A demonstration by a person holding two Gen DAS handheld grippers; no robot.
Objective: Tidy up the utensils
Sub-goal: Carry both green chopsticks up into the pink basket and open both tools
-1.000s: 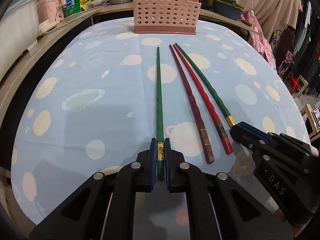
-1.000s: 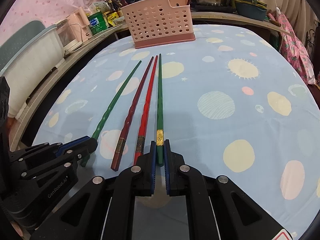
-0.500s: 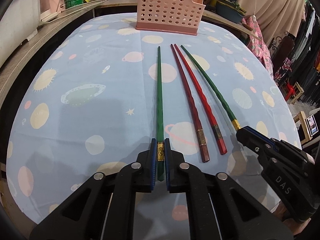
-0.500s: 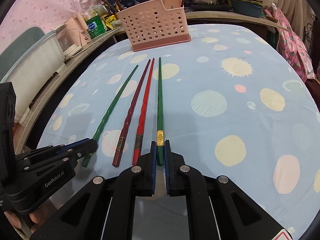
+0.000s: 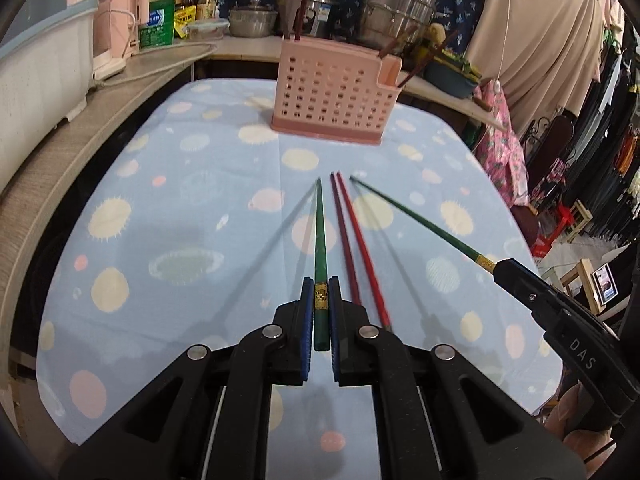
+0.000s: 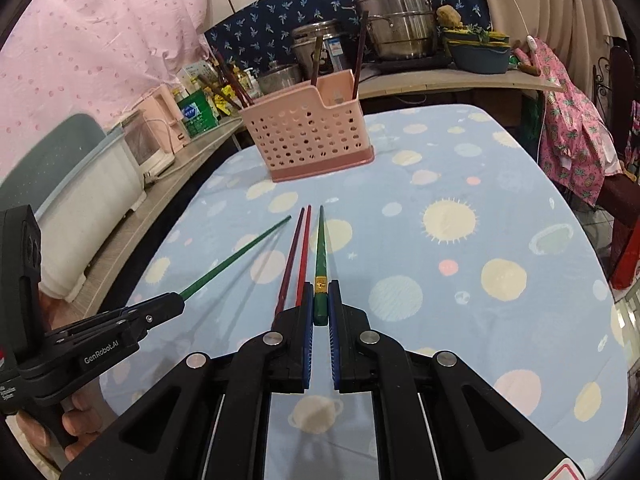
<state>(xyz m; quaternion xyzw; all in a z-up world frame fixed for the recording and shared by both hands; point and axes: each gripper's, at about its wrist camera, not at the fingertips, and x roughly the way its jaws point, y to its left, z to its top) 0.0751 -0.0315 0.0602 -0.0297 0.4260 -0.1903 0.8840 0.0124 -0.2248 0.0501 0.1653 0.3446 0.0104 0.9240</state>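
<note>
The left hand-held gripper is clamped on a green chopstick near its gold band; the right hand-held gripper grips a second green chopstick the same way. Both chopsticks are raised above the desk, tips aimed toward the pink utensil basket. Two red chopsticks lie between them, short of the basket. Best practice: keep each grip firm and tilt tips downward before lowering into the basket. Both grippers are held low and nearly level.

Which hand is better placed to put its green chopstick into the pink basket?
Probably right: the right gripper's green chopstick points almost straight at the basket's narrow compartment; the left gripper's aims left of it.
</note>
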